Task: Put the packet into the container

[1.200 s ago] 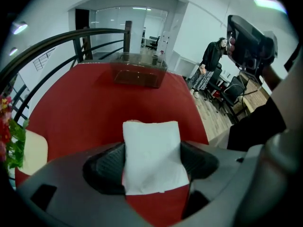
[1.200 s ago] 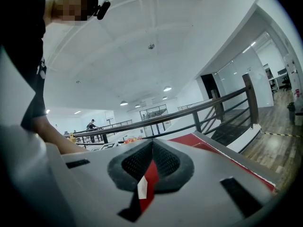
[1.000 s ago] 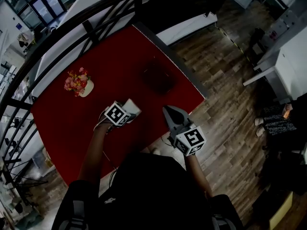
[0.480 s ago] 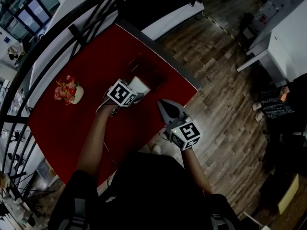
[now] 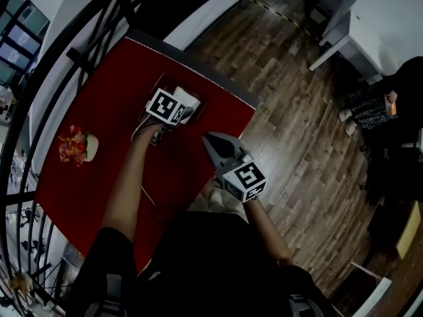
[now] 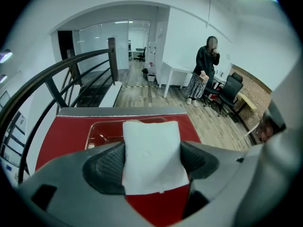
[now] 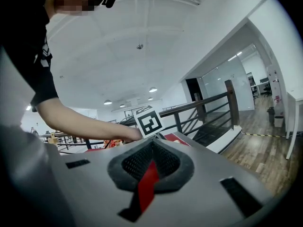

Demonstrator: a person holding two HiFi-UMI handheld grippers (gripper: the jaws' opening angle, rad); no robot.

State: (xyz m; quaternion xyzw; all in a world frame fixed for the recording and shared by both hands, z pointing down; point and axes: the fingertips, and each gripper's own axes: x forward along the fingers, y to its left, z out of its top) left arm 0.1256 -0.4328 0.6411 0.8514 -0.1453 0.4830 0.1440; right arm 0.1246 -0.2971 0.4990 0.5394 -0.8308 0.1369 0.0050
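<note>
A white packet (image 6: 152,155) is pinched between the pads of my left gripper (image 6: 151,163), which is shut on it. In the head view the packet (image 5: 188,98) and the left gripper (image 5: 184,109) hang over the clear shallow container (image 6: 100,130), which sits on the red table (image 5: 92,104) near its far edge. The packet hides part of the container. My right gripper (image 5: 209,141) is held near the table's right edge, apart from the container. It is shut, with nothing between its pads (image 7: 152,161).
A small pot of flowers (image 5: 75,146) stands on the table's left part. A black railing (image 5: 73,55) runs behind the table. Wooden floor (image 5: 297,111) lies to the right, with a white desk (image 5: 386,12). A person (image 6: 204,72) stands in the background.
My left gripper has carried the packet across the table, away from the flower pot, to above the container. The right gripper has shifted only a little.
</note>
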